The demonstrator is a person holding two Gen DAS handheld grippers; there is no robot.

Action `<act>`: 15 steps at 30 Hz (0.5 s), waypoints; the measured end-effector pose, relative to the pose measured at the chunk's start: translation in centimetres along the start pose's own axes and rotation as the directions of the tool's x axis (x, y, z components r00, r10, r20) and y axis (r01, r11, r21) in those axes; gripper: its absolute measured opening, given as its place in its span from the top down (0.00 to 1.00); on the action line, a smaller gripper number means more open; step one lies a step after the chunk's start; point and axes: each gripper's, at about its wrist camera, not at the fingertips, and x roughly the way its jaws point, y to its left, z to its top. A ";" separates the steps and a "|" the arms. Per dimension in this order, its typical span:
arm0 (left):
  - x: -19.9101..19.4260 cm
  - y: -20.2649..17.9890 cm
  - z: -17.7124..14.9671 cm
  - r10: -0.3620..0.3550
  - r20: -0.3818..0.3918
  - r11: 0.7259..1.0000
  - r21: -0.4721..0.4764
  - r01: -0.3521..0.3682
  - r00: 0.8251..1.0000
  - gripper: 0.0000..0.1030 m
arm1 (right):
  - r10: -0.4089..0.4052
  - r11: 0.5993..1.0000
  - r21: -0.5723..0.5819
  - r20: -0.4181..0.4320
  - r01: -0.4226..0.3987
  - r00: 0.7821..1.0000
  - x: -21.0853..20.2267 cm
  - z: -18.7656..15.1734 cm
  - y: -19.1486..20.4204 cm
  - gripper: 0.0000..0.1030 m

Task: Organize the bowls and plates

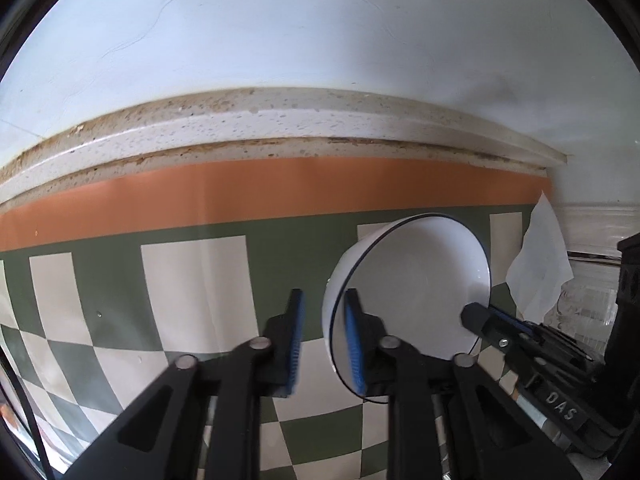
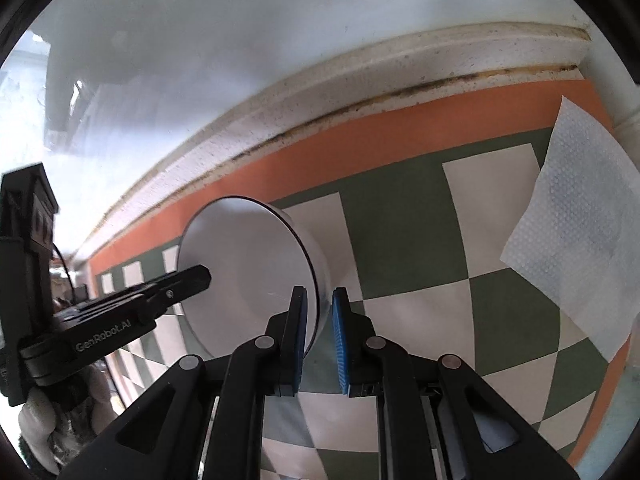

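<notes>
A white bowl (image 1: pixel 420 280) with a thin dark rim is held off the checkered cloth, tilted on its side. My left gripper (image 1: pixel 324 340) straddles the bowl's left rim, one finger inside and one outside with a gap to the wall, so it reads open. My right gripper (image 2: pixel 320 336) is closed on the bowl's opposite rim (image 2: pixel 248 268), pads on both sides of the wall. Each gripper shows in the other's view: the right one (image 1: pixel 520 340) and the left one (image 2: pixel 120 312).
A green and cream checkered cloth (image 1: pixel 192 280) with an orange border covers the counter. A speckled stone ledge (image 1: pixel 280 128) and a white wall stand behind. A white paper towel (image 2: pixel 572 236) lies at the right. A gloved hand (image 2: pixel 48 420) holds the left gripper.
</notes>
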 end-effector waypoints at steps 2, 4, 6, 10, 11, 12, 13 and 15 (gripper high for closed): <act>0.1 0.0 0.0 -0.013 -0.005 1.000 -0.006 0.013 1.000 0.93 | -0.008 1.000 -0.002 -0.005 0.008 1.000 0.3 0.1 0.4 0.88; 0.2 -0.3 0.1 -0.008 -0.004 1.000 -0.003 0.008 1.000 0.94 | -0.019 1.000 -0.009 0.002 0.019 1.000 0.1 -0.2 0.9 0.92; 0.0 -0.4 0.1 0.000 0.000 1.000 0.000 0.000 1.000 0.94 | -0.022 1.000 -0.005 0.002 0.022 1.000 0.9 -0.3 0.6 0.92; -0.2 -0.9 -0.4 0.013 0.001 1.000 0.010 -0.013 1.000 0.94 | -0.031 0.999 -0.020 0.002 0.031 1.000 0.8 -0.5 1.0 0.93; -0.3 -1.0 -0.6 0.016 0.001 1.000 0.013 -0.016 1.000 0.94 | -0.033 0.999 -0.025 0.002 0.033 0.999 1.3 -1.3 1.2 0.93; -0.5 -1.0 -0.8 0.017 0.005 1.000 0.016 -0.017 1.000 0.94 | -0.030 0.999 -0.024 0.004 0.030 1.000 1.2 -1.3 1.3 0.93; -0.7 -1.1 -1.0 0.018 0.007 1.000 0.018 -0.018 1.000 0.94 | -0.025 0.999 -0.024 0.003 0.025 1.000 0.9 -1.4 1.2 0.93; -1.3 -1.3 -1.4 0.017 0.016 1.000 0.017 -0.017 1.000 0.94 | -0.023 0.999 -0.030 0.004 0.023 1.000 0.6 -1.5 1.3 0.93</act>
